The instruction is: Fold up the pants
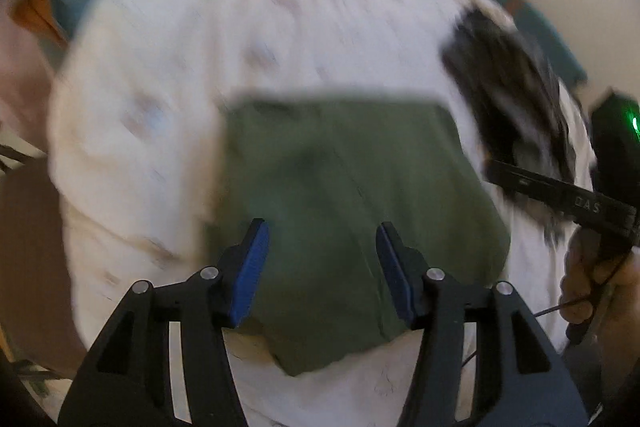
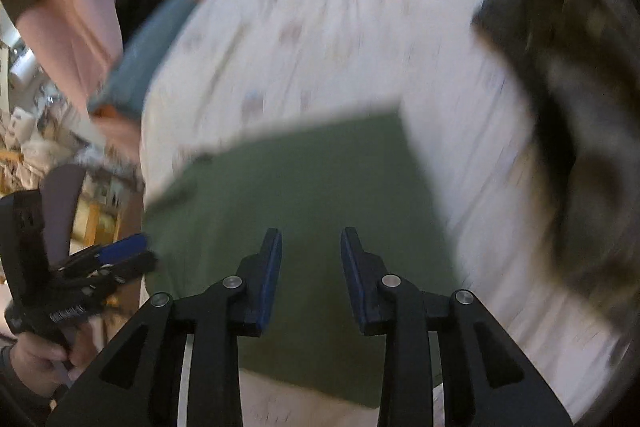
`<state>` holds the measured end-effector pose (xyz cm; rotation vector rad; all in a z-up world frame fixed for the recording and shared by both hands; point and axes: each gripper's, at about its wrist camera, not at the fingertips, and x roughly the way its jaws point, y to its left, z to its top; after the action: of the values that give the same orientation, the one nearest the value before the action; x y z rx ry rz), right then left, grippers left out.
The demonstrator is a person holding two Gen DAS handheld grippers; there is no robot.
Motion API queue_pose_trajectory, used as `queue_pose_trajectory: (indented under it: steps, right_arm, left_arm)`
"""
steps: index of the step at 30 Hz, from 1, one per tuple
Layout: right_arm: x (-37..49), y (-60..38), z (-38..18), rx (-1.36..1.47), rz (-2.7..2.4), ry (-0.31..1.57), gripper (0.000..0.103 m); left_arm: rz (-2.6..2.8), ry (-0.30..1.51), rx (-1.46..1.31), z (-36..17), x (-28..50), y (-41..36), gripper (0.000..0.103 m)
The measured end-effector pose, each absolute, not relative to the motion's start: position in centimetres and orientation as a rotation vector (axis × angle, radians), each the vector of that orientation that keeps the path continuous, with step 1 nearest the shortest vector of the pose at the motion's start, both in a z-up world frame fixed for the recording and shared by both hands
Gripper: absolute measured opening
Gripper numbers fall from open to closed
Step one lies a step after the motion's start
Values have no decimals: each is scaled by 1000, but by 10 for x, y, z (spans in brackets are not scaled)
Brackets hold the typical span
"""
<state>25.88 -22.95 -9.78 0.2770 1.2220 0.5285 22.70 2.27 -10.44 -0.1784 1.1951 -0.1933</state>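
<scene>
Right, I am looking down past my left gripper: its blue pads are standing roughly half apart, gripping nothing, with the folded green pants lying flat below the gap. My right gripper is sitting a little narrower, its pads also clear of the cloth and holding nothing. In both views the pants are resting at the centre on a white flower-print bedcover, everything smeared with motion blur. A black-and-white furry throw is lying at two o'clock from the pants in the left view. At nine o'clock in the right view, a hand is gripping the other tool's handle, and pink cloth is hanging at ten o'clock
</scene>
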Motion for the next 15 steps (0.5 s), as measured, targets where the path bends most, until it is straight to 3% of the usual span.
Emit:
queue_pose_trajectory:
  steps: [2, 3, 6, 7, 12, 15]
  right_arm:
    - [252, -215, -130, 209, 516, 1264, 31]
    - [251, -212, -138, 162, 504, 1252, 31]
    - [248, -205, -175, -65, 437, 1203, 48]
    - [248, -206, -186, -80, 452, 1201, 49]
    - [258, -216, -181, 22, 449, 1259, 49]
    - [260, -230, -146, 179, 504, 1225, 49]
  left_arm:
    - [-172, 1180, -127, -130, 228, 19, 51]
    - [-167, 1186, -112, -145, 232, 23, 46]
    - [-180, 1260, -108, -187, 239, 36, 42]
    - [-196, 1251, -67, -191, 238, 34, 42]
    - [-134, 1227, -87, -176, 236, 28, 42]
    - [-164, 1154, -94, -141, 222, 21, 54]
